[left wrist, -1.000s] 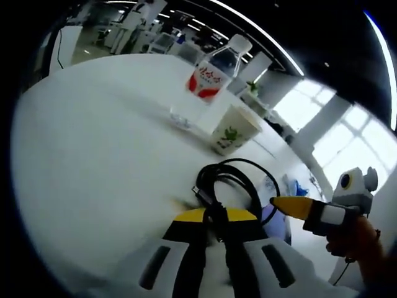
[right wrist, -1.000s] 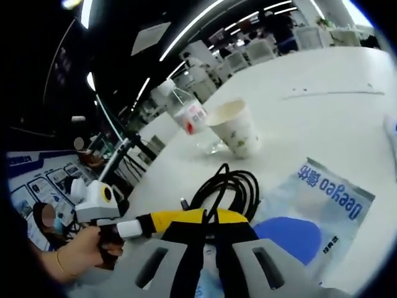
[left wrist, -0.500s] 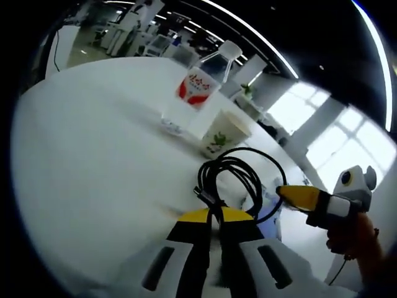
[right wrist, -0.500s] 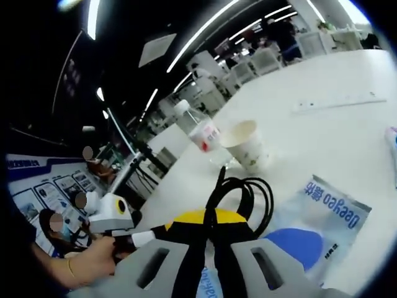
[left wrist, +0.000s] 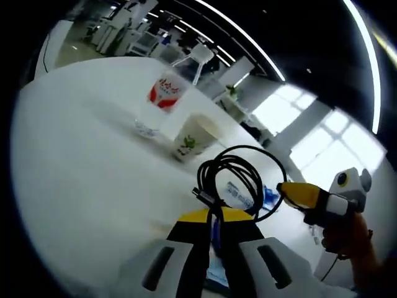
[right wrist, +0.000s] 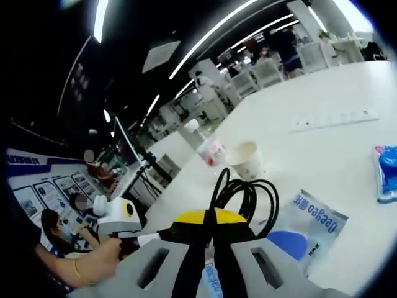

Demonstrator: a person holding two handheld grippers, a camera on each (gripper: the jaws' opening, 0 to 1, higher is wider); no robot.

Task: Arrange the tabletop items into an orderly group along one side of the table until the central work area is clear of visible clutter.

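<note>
In the left gripper view the left gripper [left wrist: 214, 226] has its yellow-tipped jaws pressed together on a coiled black cable [left wrist: 239, 180], whose loops stand up above the jaw tips with one plug end poking out to the left. In the right gripper view the right gripper [right wrist: 209, 228] is likewise clamped on the same cable [right wrist: 245, 195], the loops rising just past its yellow tips, so both grippers grip the bundle from opposite sides. The right gripper also enters the left gripper view at the right edge as a yellow tip on a white body held by a hand [left wrist: 347, 233], its tip touching the coil's outer loop. The left gripper appears in the right gripper view at lower left, gripped by a hand [right wrist: 93, 261] with a bracelet at the wrist. Below and beyond the cable lies a clear plastic packet [right wrist: 310, 220] with blue print and a blue patch, flat on the white table [right wrist: 335, 143]; in the left gripper view it shows just behind the coil. Farther out stand a paper cup [left wrist: 192, 136] with a green pattern and, just beside it, a clear water bottle [left wrist: 170, 87] with a red label. A small blue packet [right wrist: 386, 172] lies near the table's right side, and a long white strip [right wrist: 332, 118] lies farther back.
</note>
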